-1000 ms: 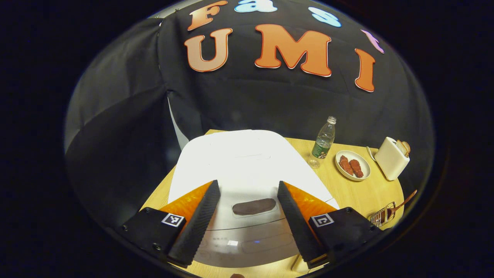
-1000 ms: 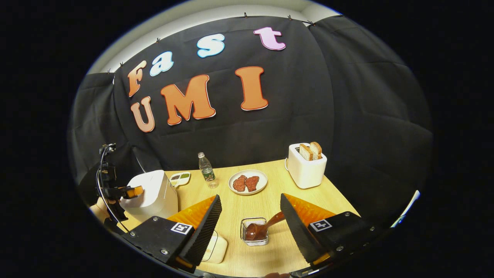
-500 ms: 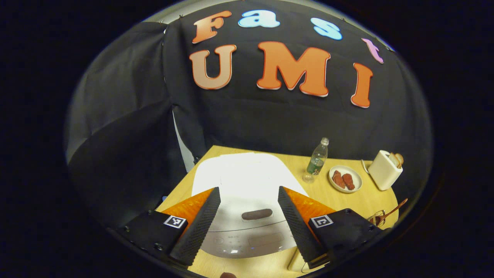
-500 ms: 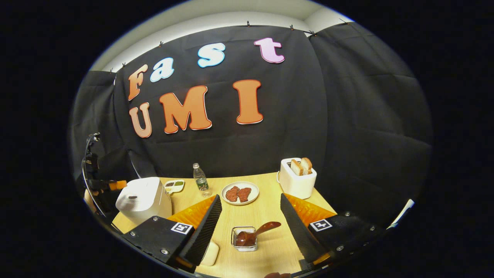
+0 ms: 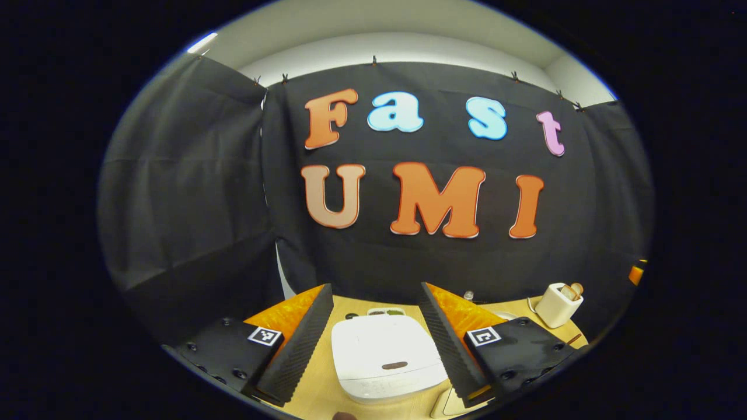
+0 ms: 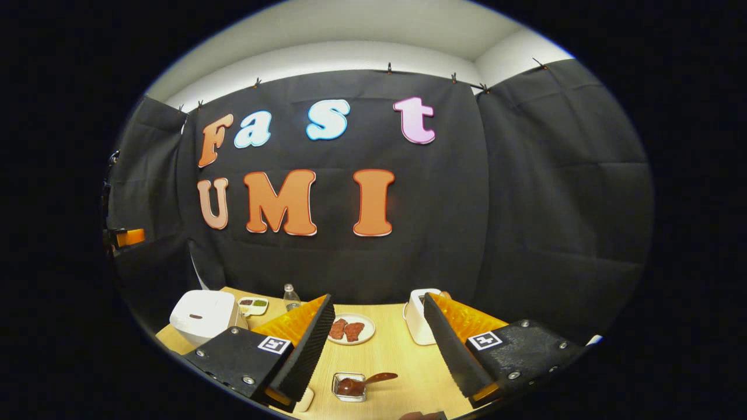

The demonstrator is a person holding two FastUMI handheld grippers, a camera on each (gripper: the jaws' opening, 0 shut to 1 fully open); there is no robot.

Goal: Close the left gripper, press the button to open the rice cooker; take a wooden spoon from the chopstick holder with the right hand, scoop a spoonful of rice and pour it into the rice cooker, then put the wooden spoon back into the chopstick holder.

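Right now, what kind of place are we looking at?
Probably a staged kitchen booth: black cloth walls surround a wooden table holding a rice cooker, toaster and plate of food.

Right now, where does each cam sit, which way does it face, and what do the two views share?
Left gripper view: rides the left gripper, high, facing the wall; its open black fingers frame the closed white rice cooker on the wooden table.
Right gripper view: rides the right gripper, high, facing the wall; its open fingers frame the white plate of red meat and the clear holder with the brown wooden spoon.
Shared: rice cooker, white toaster, table.
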